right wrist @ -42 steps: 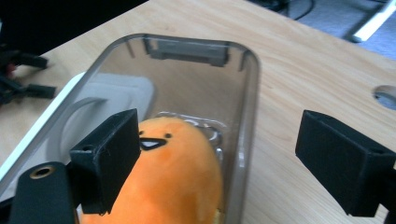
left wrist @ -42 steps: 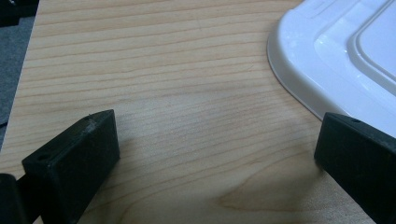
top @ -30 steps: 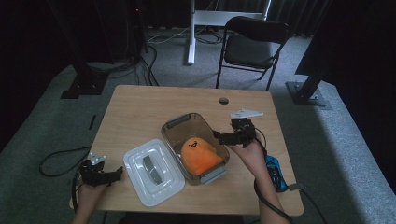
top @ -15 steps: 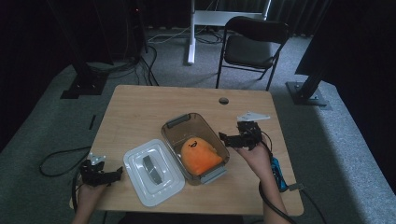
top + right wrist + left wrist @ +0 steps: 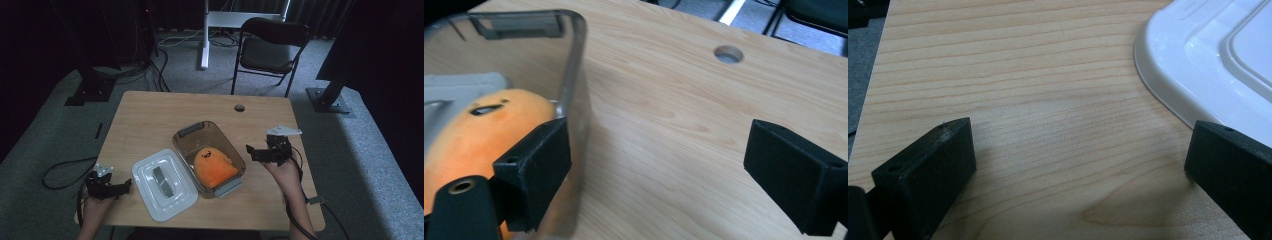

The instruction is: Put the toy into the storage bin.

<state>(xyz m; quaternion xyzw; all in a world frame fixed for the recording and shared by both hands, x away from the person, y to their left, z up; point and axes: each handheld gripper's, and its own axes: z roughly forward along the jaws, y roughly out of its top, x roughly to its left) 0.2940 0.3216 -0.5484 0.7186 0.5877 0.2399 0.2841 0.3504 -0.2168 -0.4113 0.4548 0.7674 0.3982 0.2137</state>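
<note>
**Right gripper withdrawn from the loaded container**

The orange plush toy (image 5: 214, 167) lies inside the clear container (image 5: 186, 145) at table centre. The right gripper (image 5: 255, 152), jaws spread and empty, has drawn back rightward from the rim, suggesting placement is complete. The white lid (image 5: 165, 200) lies beside the idle, open left gripper (image 5: 121, 187).

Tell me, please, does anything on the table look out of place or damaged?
Nothing stands out. The orange plush toy sits inside the clear container, and the white lid lies flat beside it on the table. No spill or damage shows.
</note>
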